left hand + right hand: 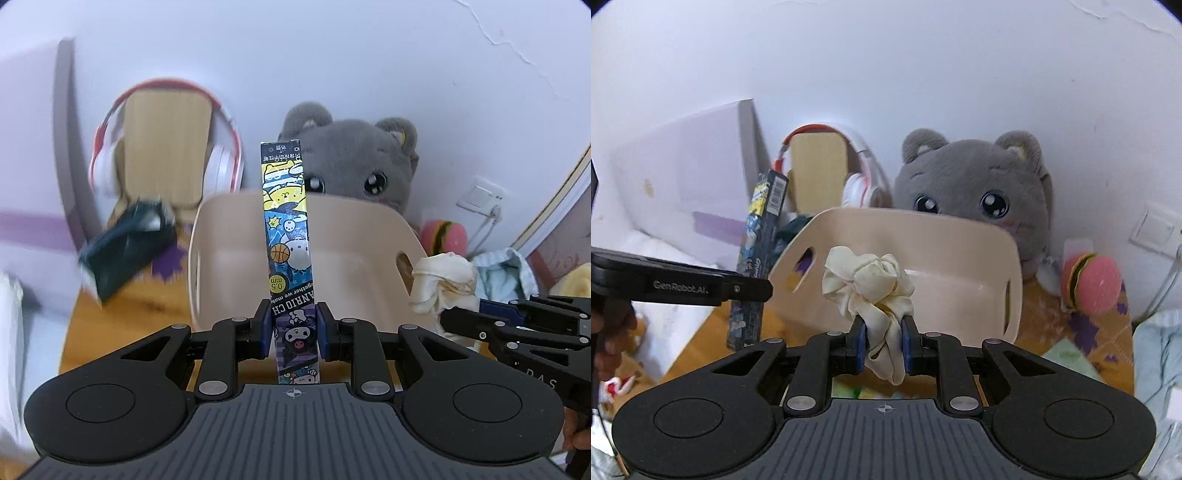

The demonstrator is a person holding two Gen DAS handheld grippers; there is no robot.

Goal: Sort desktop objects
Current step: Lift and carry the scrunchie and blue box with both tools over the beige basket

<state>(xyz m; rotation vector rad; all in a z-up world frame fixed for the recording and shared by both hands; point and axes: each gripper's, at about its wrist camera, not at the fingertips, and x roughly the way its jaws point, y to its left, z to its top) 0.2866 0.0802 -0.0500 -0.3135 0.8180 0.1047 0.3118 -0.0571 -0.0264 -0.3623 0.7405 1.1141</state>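
My left gripper (294, 332) is shut on a long cartoon-printed pen box (286, 229), held upright in front of the beige plastic basket (229, 258). The box also shows in the right wrist view (757, 236), left of the basket (964, 236). My right gripper (884, 341) is shut on a crumpled cream cloth scrunchie (871, 280), held just in front of the basket's near rim. The scrunchie (443, 288) and the right gripper's body (517, 328) show at the right of the left wrist view.
A grey plush cat (979, 184) sits behind the basket against the wall. Red-white headphones (110, 158) hang on a wooden stand (166, 147). A dark pouch (125, 247) lies left, a burger toy (1089, 280) right, a light blue cloth (1156, 362) far right.
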